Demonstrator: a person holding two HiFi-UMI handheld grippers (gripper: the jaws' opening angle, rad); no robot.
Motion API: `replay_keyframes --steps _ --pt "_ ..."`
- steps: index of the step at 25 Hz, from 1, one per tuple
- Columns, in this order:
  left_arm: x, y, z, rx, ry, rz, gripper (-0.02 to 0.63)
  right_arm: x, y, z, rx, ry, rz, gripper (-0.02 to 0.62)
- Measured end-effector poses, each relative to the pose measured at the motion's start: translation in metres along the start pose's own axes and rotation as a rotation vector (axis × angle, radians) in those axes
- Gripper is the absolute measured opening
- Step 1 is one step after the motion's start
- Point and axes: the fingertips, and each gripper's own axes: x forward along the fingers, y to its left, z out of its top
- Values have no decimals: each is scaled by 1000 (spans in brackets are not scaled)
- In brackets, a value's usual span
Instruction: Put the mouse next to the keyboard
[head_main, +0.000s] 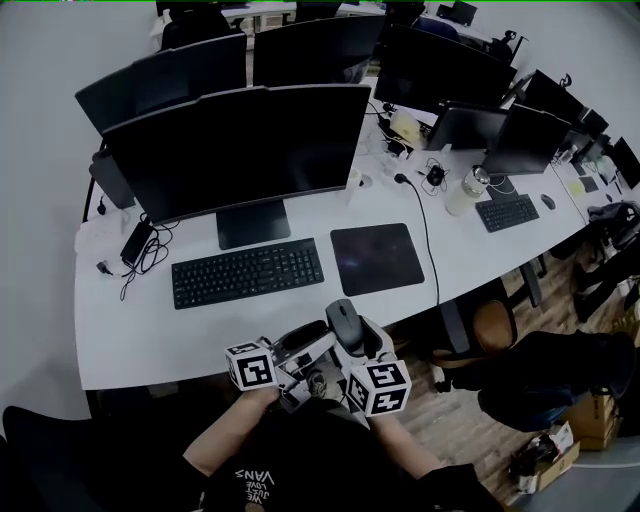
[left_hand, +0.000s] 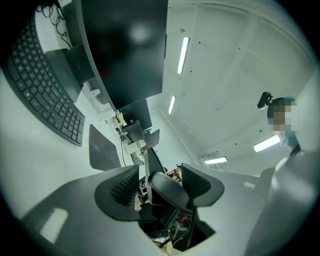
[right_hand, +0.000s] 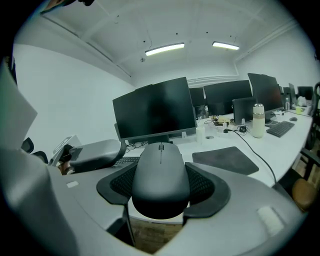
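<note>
Right now your right gripper (right_hand: 160, 186) pinches the mouse (right_hand: 160, 165) just by the front edge of the desk (head_main: 150, 340), and your left gripper (left_hand: 160, 187) has its jaws spread, so next carry the mouse forward and set it down beside the keyboard (head_main: 247, 272).

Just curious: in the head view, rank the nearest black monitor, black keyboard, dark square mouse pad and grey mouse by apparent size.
Largest first:
black monitor
black keyboard and dark square mouse pad look alike
grey mouse smallest, though nearest
</note>
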Motion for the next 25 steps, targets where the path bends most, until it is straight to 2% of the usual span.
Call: replay_keyframes --steps 12,20,25 --pt "65 31 5 -7 -49 56 264 27 -70 10 -10 37 61 291" --pt "80 52 15 -9 -84 110 264 50 -91 13 -9 64 86 291" --pt "81 68 26 -17 -96 135 264 68 -103 10 -10 80 65 291"
